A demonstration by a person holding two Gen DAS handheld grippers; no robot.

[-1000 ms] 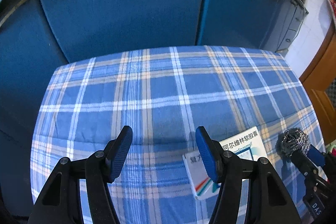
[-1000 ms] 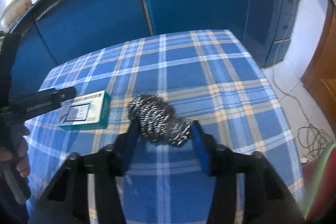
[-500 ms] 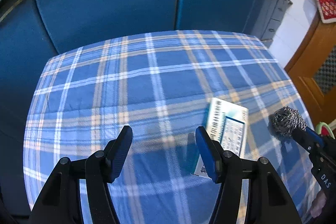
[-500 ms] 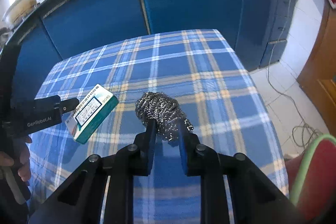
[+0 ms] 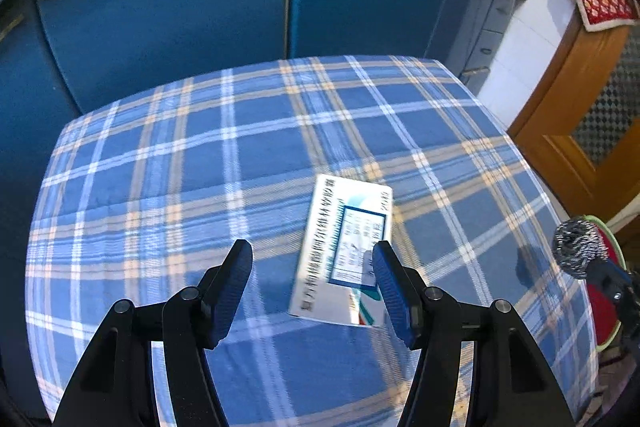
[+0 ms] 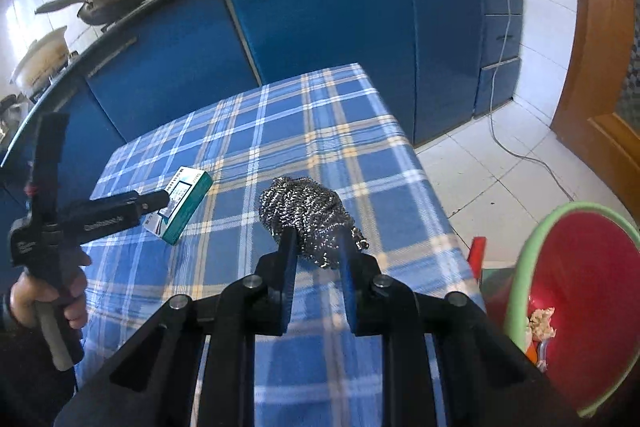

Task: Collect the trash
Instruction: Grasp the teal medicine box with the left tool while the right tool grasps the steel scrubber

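The steel scourer is pinched at the tips of the right claw, above the checked worktop, centre frame. The medicine box lies on the worktop, ahead of the half-spread, empty left claw, touching nothing.

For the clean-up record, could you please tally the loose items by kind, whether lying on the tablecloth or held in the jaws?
Box: 1, lying on the tablecloth
Steel scourer: 1, held in the jaws of the right gripper
Total: 2
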